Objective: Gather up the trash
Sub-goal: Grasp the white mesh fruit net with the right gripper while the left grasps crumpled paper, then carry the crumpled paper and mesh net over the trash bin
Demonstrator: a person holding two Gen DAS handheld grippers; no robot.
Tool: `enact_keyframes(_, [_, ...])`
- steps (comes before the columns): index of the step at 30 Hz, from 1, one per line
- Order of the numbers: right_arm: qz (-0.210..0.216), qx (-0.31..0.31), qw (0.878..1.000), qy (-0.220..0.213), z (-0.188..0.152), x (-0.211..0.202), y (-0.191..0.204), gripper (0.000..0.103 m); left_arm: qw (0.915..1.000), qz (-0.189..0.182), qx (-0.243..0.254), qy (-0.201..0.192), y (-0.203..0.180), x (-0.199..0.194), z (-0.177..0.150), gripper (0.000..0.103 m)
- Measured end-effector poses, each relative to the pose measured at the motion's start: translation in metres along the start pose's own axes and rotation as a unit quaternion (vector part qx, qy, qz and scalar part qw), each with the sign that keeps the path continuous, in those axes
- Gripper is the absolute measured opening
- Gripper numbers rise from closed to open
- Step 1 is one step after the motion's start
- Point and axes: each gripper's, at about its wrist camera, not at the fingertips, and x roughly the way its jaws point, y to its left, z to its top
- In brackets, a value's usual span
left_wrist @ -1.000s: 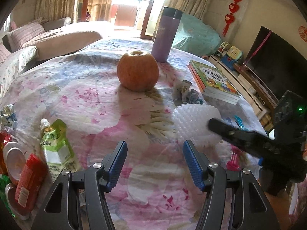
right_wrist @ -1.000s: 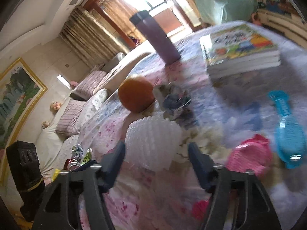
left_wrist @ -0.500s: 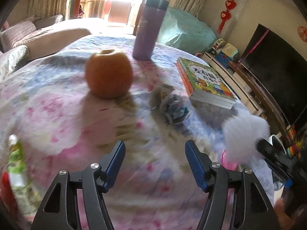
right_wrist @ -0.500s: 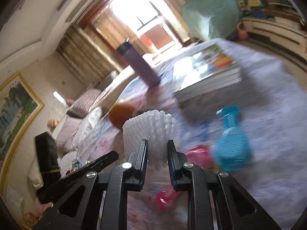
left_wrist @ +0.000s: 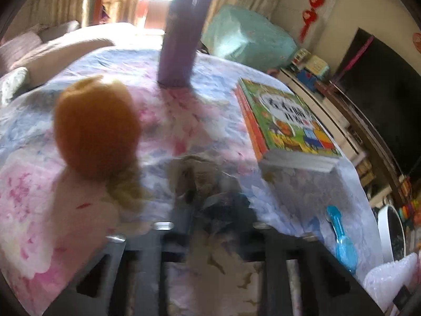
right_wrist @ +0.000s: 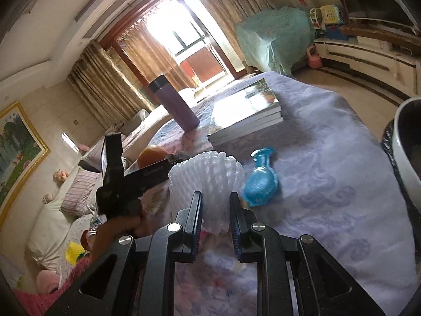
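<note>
My right gripper is shut on a white foam fruit net and holds it above the floral tablecloth; the net also shows at the lower right of the left wrist view. My left gripper is blurred, low over a crumpled grey and blue wrapper that lies between its fingers. Whether the fingers press on the wrapper I cannot tell. The left gripper also shows in the right wrist view, left of the net.
An orange apple, a purple flask and a stack of books stand on the table. A blue plastic toy lies right of the net. A white bin with a black liner stands off the table's right edge.
My left gripper has moved forward and right to the crumpled wrapper and its fingers have come closer together. My right gripper, still holding the foam net, has moved right toward the bin.
</note>
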Motion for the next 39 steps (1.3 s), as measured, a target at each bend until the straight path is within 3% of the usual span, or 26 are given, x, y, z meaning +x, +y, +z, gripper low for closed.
enact_keyframes(8, [-0.018, 0.007, 1.000, -0.016, 0.000, -0.017, -0.011, 0.020, 0.9988, -0.048, 0.013, -0.004, -0.012, -0.032, -0.026, 0.016])
enact_keyframes(21, [-0.056, -0.001, 0.998, -0.038, -0.009, -0.049, -0.027, 0.020, 0.9897, -0.128, 0.064, 0.008, -0.054, -0.094, -0.078, 0.016])
enact_keyframes(39, [-0.105, 0.034, 0.991, -0.081, -0.020, -0.112, -0.073, 0.020, 0.9728, -0.180, 0.142, 0.037, -0.135, -0.101, -0.109, 0.016])
